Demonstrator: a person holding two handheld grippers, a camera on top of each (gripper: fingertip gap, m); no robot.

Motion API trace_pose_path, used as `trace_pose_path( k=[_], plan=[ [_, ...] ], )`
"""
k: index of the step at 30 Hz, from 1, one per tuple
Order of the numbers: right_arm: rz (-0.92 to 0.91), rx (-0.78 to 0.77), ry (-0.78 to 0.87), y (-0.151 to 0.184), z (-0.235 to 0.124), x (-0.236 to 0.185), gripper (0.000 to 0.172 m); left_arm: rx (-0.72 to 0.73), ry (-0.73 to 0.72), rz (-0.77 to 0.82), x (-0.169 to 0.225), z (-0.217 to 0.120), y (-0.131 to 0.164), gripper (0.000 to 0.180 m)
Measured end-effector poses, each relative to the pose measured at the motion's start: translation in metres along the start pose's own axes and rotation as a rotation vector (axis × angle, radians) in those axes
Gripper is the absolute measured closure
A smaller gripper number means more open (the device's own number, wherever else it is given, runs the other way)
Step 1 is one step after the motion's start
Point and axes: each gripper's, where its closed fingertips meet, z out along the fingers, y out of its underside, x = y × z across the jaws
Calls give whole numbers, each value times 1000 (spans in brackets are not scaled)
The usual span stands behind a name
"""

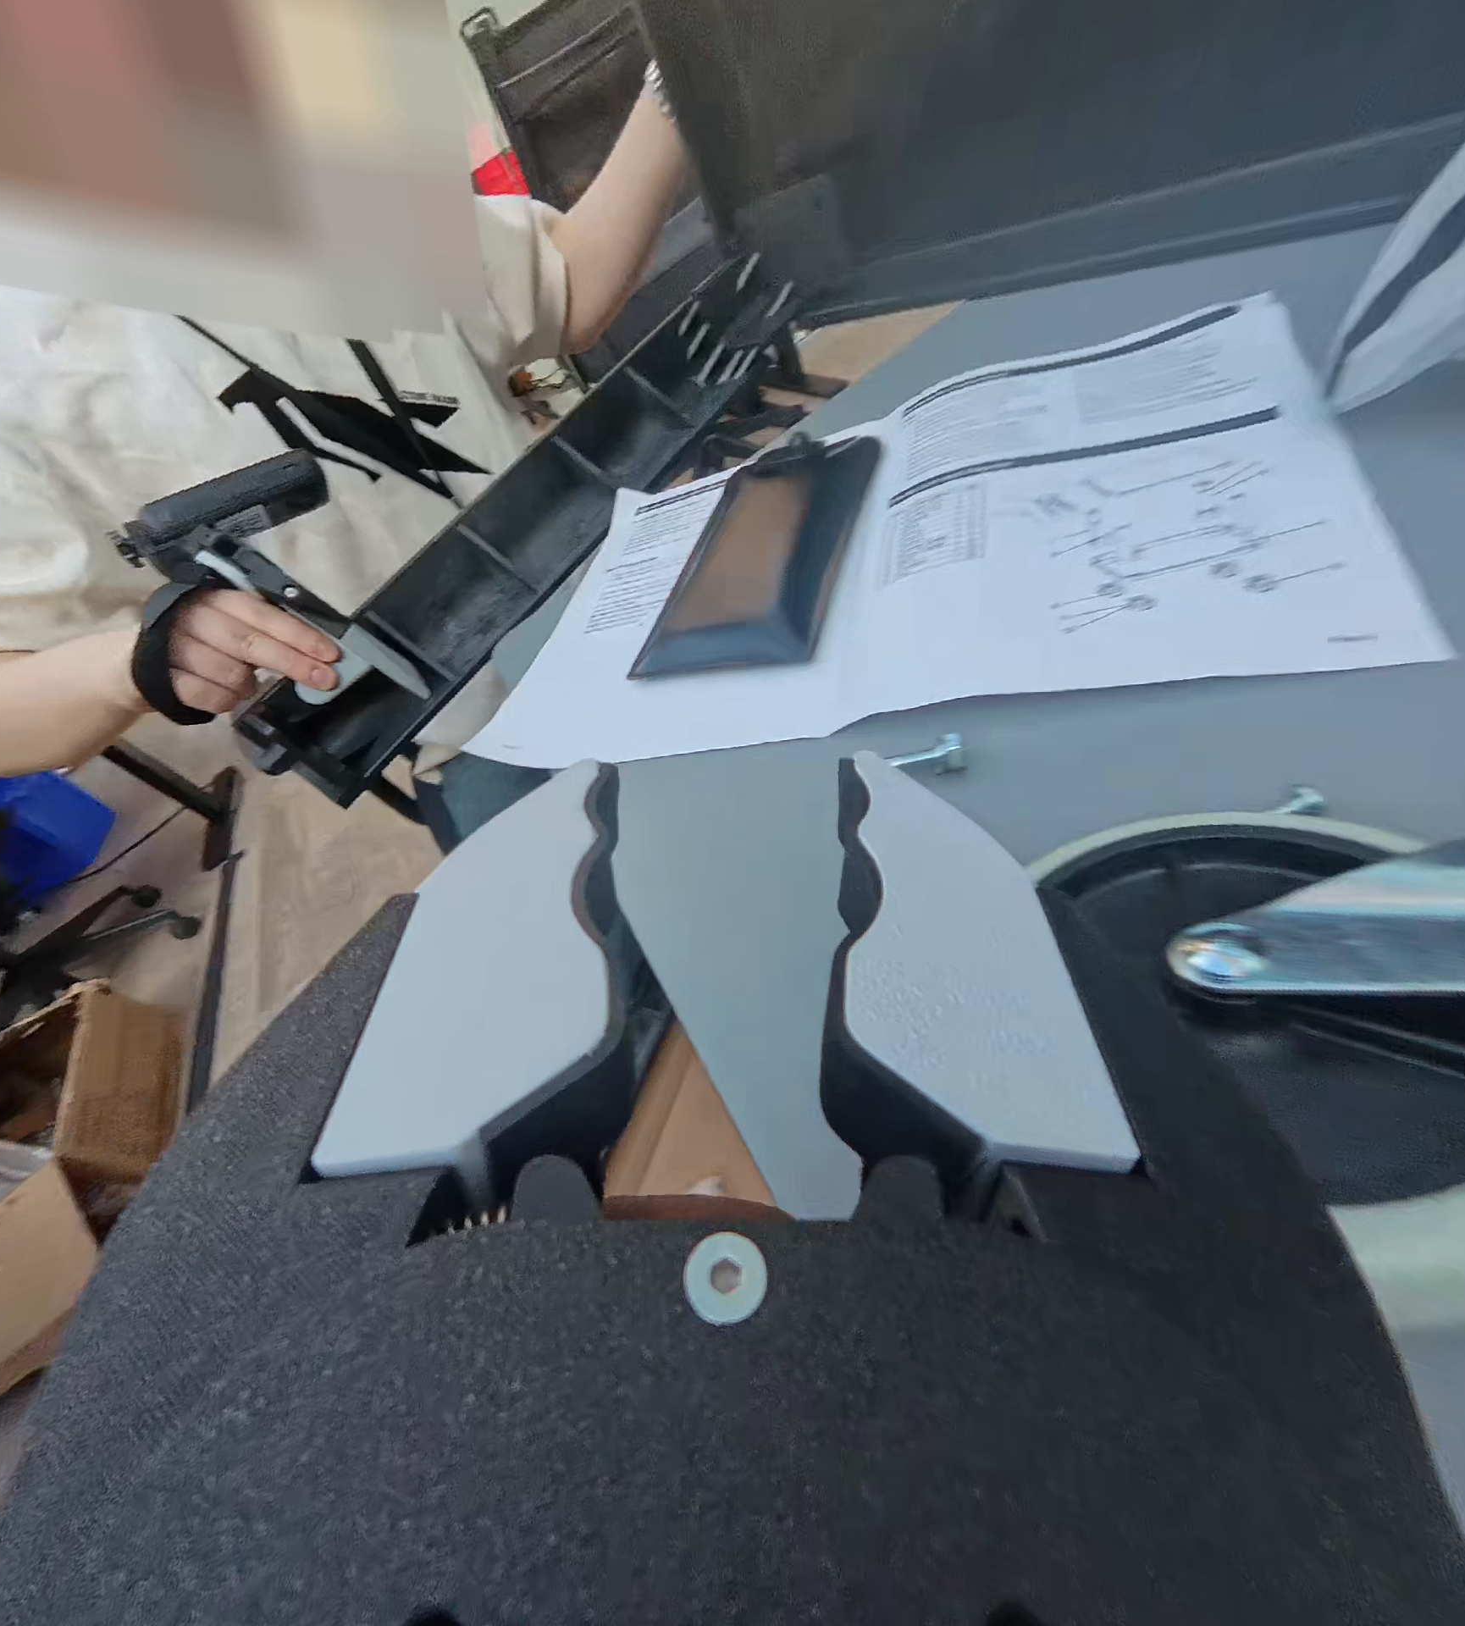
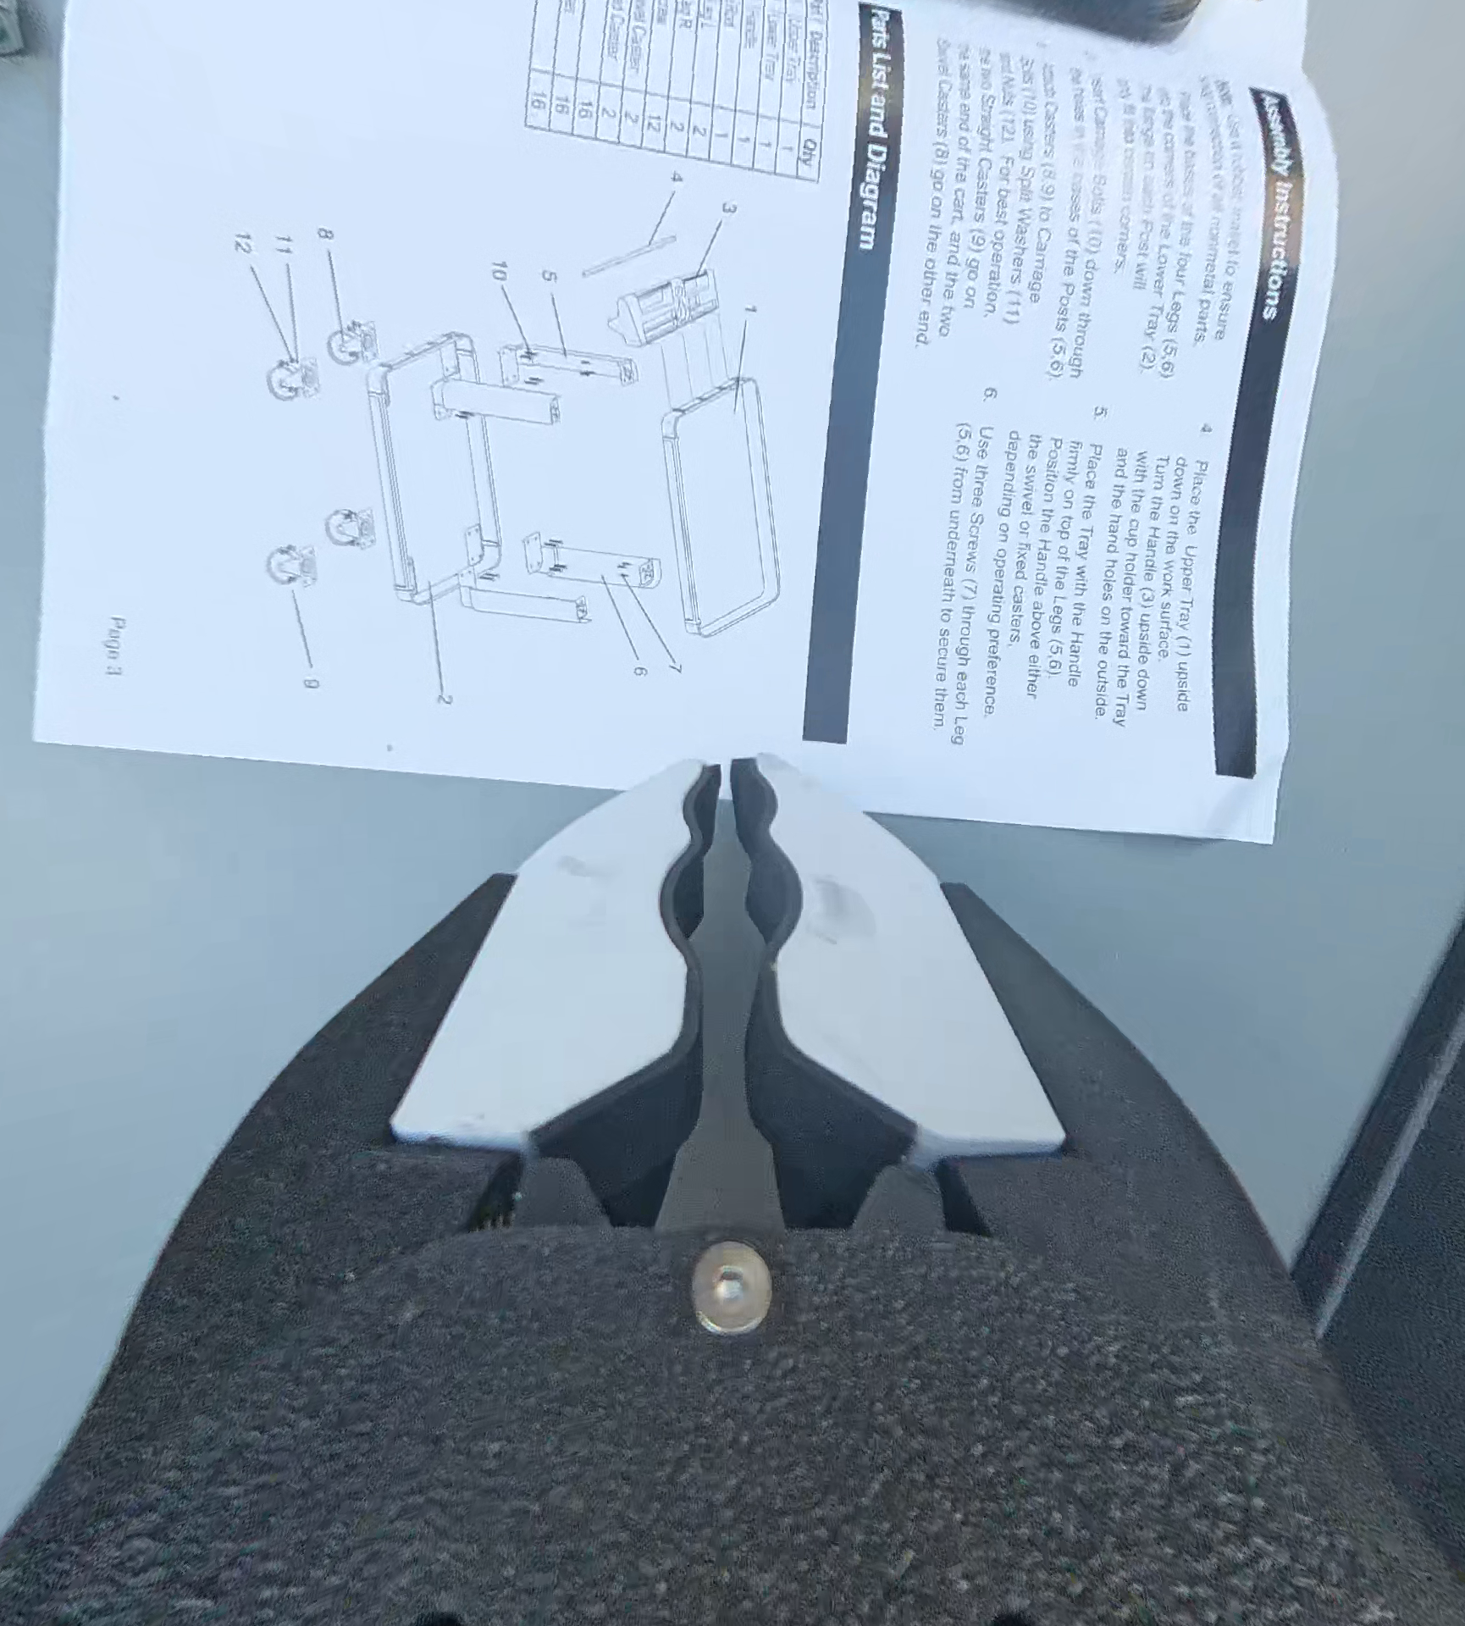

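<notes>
Instruction sheet (image 2: 465, 440): printed text, parts diagram | left tool (image 1: 725, 774) wide, bare | right tool (image 2: 725, 767) nearly closed, bare

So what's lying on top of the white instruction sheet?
A dark, bevelled rectangular piece lies on the instruction sheet, hiding the print beneath it. Nothing else rests on the sheet.

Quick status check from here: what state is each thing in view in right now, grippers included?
Left gripper: open, nothing between its fingers.
Right gripper: nearly shut, holding nothing, at the sheet's edge.
Instruction sheet: unfolded, flat on the grey table.
Dark tray-shaped part: lying on the sheet.
Bolt: loose on the table.
Caster wheel: lying on its side.
</notes>
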Motion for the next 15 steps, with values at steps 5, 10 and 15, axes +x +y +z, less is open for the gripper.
trace_pose_path(
  k=[5, 10, 15],
  plan=[
    [-24, 0, 14, -2, 2, -1, 168, 140, 161, -84, 63, -64, -89, 133],
    [-23, 30, 11, -8, 0, -1, 168, 254, 328, -223, 128, -63, -167, 133],
    [39, 75, -25, -10, -5, 3, 169, 184, 422, -265, 193, -41, -189, 133]
  ],
)
